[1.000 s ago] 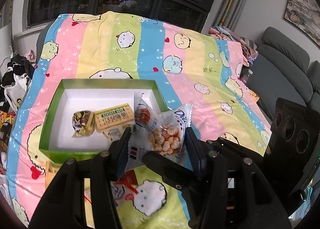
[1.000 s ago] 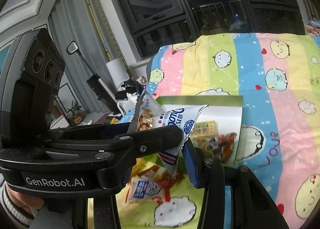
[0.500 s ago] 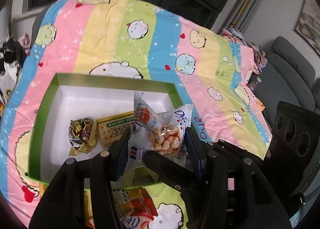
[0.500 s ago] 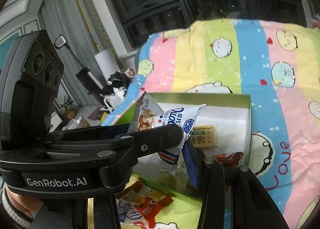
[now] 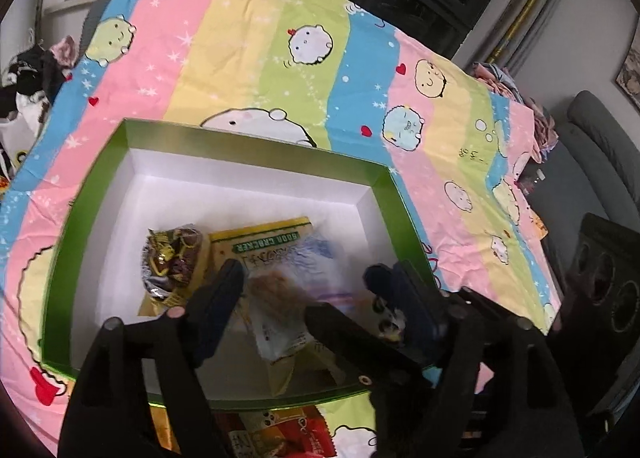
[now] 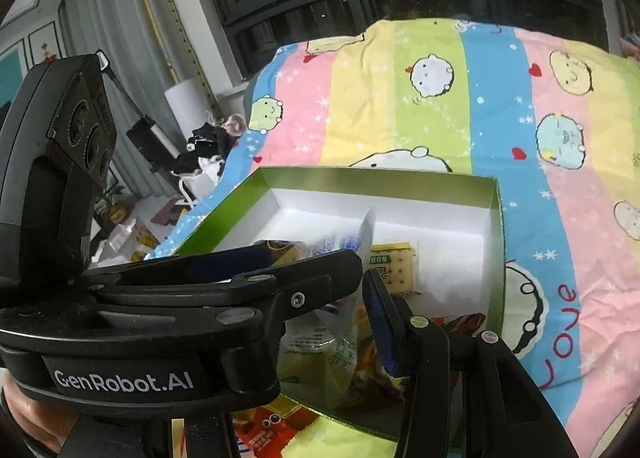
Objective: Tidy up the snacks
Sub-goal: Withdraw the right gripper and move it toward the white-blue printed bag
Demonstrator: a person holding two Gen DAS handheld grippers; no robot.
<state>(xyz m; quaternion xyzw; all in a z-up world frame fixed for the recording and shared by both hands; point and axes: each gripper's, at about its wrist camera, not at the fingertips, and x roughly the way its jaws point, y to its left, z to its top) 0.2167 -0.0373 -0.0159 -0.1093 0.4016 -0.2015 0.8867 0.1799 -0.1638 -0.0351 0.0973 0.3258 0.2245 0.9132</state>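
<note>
A green box with a white inside lies on the striped bedsheet. In it lie a dark gold-wrapped snack and a yellow cracker packet. My left gripper is open over the box, and a clear bag of round snacks, blurred, is between its fingers, falling into the box. In the right wrist view the left gripper's black body fills the left side, and the bag and box show behind it. My right gripper's own fingers are not seen.
A red snack packet lies on the sheet in front of the box. A grey sofa stands at the right. Clothes and clutter lie beyond the bed's left edge. The cartoon bedsheet stretches behind the box.
My left gripper moved forward over the box and opened. The bag of round snacks it held has slipped from its fingers and is dropping into the box.
</note>
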